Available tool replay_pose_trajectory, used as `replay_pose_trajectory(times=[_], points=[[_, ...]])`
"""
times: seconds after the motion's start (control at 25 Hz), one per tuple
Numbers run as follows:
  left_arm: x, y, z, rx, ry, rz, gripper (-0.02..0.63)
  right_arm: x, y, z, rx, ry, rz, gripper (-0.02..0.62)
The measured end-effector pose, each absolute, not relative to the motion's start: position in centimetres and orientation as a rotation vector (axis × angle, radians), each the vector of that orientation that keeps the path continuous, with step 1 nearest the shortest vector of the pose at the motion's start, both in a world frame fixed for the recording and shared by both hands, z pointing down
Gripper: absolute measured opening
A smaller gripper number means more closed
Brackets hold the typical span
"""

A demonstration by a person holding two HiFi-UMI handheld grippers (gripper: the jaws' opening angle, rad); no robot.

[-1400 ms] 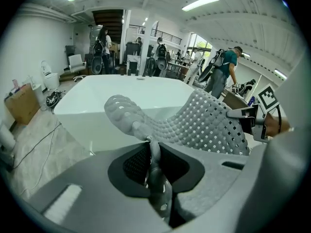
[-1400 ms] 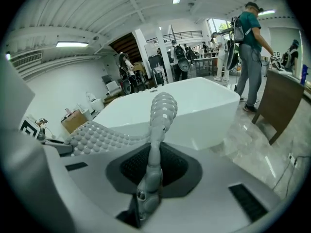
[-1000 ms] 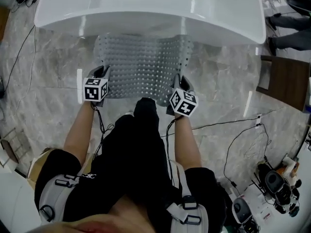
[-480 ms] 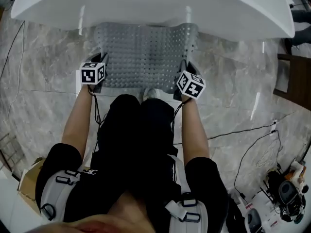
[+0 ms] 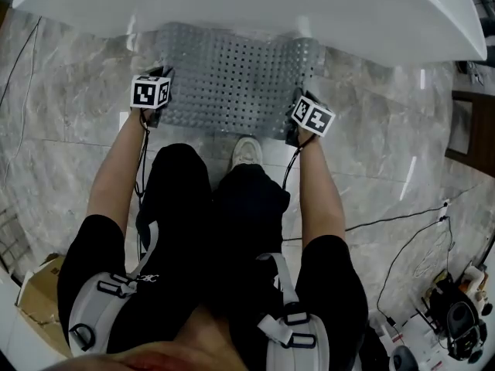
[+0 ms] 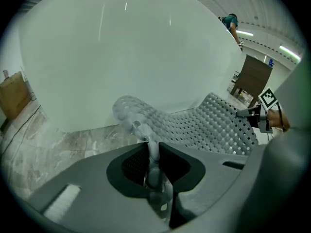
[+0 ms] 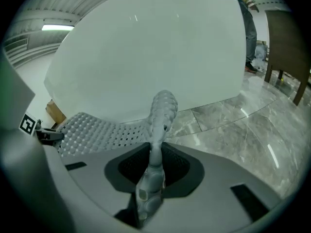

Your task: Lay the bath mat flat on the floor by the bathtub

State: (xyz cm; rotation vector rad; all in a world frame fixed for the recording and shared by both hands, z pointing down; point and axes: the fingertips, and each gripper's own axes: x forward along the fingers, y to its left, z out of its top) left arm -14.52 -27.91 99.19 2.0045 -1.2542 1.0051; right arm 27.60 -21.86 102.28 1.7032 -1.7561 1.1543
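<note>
Bath mat (image 5: 228, 79), grey and full of holes, is spread on the marble floor (image 5: 69, 161) right against the white bathtub (image 5: 255, 6); its far edge runs under the overhang of the tub, and I cannot tell whether it touches the tub wall; its middle looks down on the floor, while the two near corners are lifted and curled.

Left gripper (image 6: 151, 152) has the near left corner pinched between its pads, and the right gripper (image 7: 154, 159) has the near right corner the same way; both pairs of jaws stand only a narrow gap apart, filled by the mat edge, and both have just been easing open.

What could go wrong, as I judge it: if the corners are let go from this height they may fold under or stay humped, because the soft mat is bent upward at each grip; the wavy strip by the tub may keep a ridge if the near edge is not drawn taut first; the white shoe (image 5: 247, 151) sits just at the near edge and could trap or drag it.

No brand, label or readable writing shows; the cubes on the grippers carry only black and white square patterns.
</note>
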Motion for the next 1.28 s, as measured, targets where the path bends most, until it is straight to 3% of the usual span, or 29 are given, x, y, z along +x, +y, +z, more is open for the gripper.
replay_pose_trajectory(times=[0.44, 0.8, 1.12, 1.28], points=[[-17.8, -27.6, 106.5, 1.818, -1.298, 1.034, 0.074, 29.4, -20.8, 110.6, 1.647, -1.537, 1.237, 0.097], [-19.2, -27.7, 111.4, 1.755, -1.300, 1.074, 0.097, 32.1, -20.1, 114.6, 1.617, -1.447, 1.277, 0.156], [-22.1, -26.8, 113.8, 1.669, -1.428, 1.141, 0.179, 32.3, -20.1, 113.6, 1.633, -1.497, 0.930, 0.249], [-22.2, -26.1, 112.8, 1.692, -1.443, 1.117, 0.187, 31.6, -19.6, 111.2, 1.709, -1.590, 0.893, 0.247]])
